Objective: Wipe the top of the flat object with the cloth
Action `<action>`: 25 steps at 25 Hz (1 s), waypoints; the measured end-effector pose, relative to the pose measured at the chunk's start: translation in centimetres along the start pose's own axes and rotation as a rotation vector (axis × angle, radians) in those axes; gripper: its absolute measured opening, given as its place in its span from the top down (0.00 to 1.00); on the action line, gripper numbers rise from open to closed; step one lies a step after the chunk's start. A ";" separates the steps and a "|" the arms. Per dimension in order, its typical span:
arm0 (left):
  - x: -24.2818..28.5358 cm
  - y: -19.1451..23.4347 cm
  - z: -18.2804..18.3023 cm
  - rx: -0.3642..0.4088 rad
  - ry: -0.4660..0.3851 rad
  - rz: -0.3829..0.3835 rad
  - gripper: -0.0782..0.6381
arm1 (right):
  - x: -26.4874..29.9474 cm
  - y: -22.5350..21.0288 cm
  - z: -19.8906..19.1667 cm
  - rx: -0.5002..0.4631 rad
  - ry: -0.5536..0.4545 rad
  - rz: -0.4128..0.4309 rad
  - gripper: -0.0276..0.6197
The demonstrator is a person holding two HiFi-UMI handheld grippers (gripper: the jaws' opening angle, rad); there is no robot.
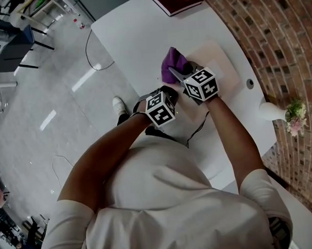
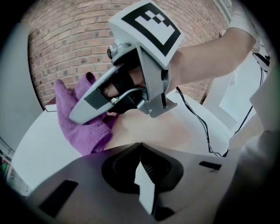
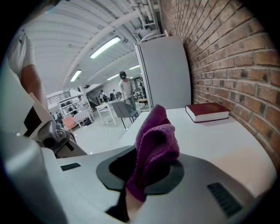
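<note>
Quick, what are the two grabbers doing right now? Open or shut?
Left gripper: shut, with nothing between its jaws.
Right gripper: shut on the purple cloth.

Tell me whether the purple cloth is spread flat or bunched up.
Bunched up: the cloth stands in thick folds, clamped in the right gripper.

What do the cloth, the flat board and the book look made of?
Cloth: purple terry or microfibre, matte; looped nap shows. Board: pale beige, smooth, matte, maybe plastic or wood; no grain is visible. Book: stiff dark red cover, pale paper page edges.
</note>
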State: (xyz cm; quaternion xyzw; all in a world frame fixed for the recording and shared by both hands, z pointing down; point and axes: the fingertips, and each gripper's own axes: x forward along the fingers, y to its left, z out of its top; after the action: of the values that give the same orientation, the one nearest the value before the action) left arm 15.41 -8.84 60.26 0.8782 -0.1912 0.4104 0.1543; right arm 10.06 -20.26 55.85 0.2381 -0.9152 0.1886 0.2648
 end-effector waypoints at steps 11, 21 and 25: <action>0.1 0.2 0.4 0.013 -0.005 0.004 0.86 | -3.8 -10.4 -0.7 0.022 0.002 -0.231 0.84; 0.3 0.3 0.5 0.023 -0.001 0.007 0.86 | -7.7 -19.8 -1.0 0.054 0.023 -0.457 0.84; 0.4 0.2 0.5 0.025 0.000 0.006 0.86 | -9.2 -22.4 -1.3 0.068 0.029 -0.534 0.84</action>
State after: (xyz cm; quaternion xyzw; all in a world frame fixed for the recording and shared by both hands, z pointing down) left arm 15.91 -9.30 60.27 0.8794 -0.1889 0.4134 0.1420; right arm 29.42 -34.77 56.53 0.4770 -0.8094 0.1460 0.3099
